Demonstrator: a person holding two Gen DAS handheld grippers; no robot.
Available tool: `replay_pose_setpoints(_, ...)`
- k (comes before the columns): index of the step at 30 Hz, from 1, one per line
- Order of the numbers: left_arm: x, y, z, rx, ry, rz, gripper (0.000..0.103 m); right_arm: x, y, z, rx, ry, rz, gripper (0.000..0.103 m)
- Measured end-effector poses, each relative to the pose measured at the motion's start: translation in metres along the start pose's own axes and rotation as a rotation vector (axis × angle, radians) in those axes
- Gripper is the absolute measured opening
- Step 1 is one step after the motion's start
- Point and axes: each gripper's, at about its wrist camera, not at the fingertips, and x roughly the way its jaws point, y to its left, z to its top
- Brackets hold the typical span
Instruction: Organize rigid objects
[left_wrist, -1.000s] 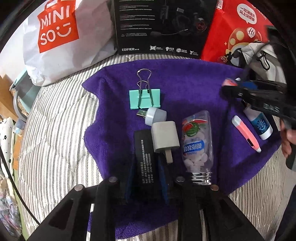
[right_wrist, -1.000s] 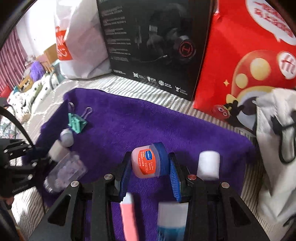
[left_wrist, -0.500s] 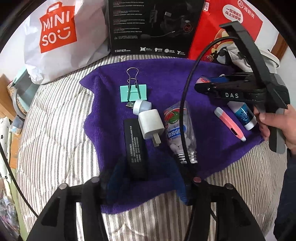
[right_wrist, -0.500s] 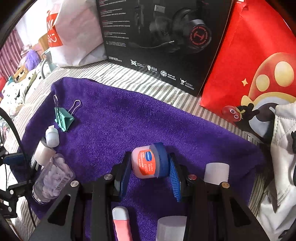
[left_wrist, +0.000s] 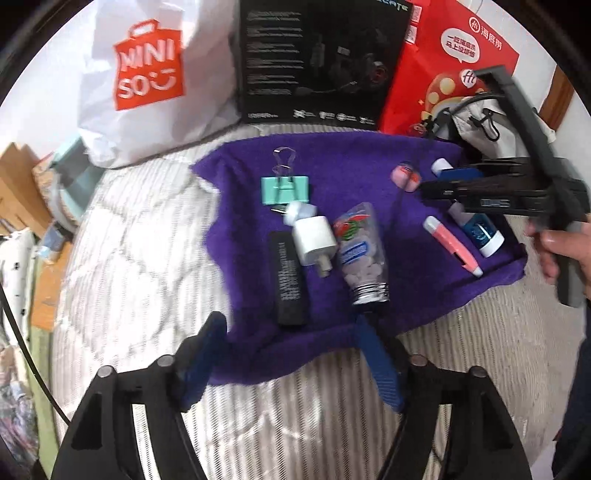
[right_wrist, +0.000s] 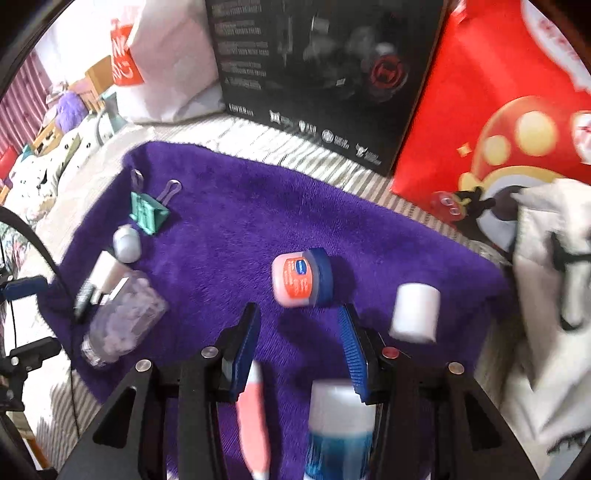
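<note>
1. Left group: a teal binder clip (left_wrist: 284, 188), a small white-capped USB piece (left_wrist: 300, 213), a white charger plug (left_wrist: 314, 240), a black rectangular device (left_wrist: 289, 277) and a clear candy bottle (left_wrist: 362, 254) lie close together on the purple towel (left_wrist: 347, 162). Judged as already arranged.
2. Left gripper (left_wrist: 291, 360): jaws spread wide, nothing between them, above the towel's near edge.
3. Centre: the small lip-balm jar (right_wrist: 301, 277) lies on its side on the towel, just ahead of the right gripper (right_wrist: 301, 341), whose jaws stand apart and empty. Judged as just placed or about to be picked; which cannot be told.
4. Right group: a pink pen-shaped item (left_wrist: 451, 245), a blue-and-white tube (left_wrist: 480, 230) and a white cylinder (right_wrist: 415, 313) lie side by side near the towel's right edge.
5. Remaining work: apparently little; the jar's final alignment is the only open item.
</note>
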Motion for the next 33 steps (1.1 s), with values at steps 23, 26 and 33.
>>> replay_pose_setpoints(23, -0.074, -0.028, -0.076, -0.048, -0.136, 0.034, 0.101, -0.165, 0.054, -0.194, 0.326, -0.189, -0.160, 0.103)
replay_pose_setpoints(26, -0.078, -0.042, -0.083, -0.021, -0.126, 0.046, 0.101, -0.172, 0.061, -0.206, 0.339, -0.196, -0.225, 0.103)
replay_pose_setpoints(33, -0.103, -0.065, -0.090, 0.002, -0.170, 0.075, 0.101, -0.184, 0.064, -0.221, 0.373, -0.193, -0.251, 0.103)
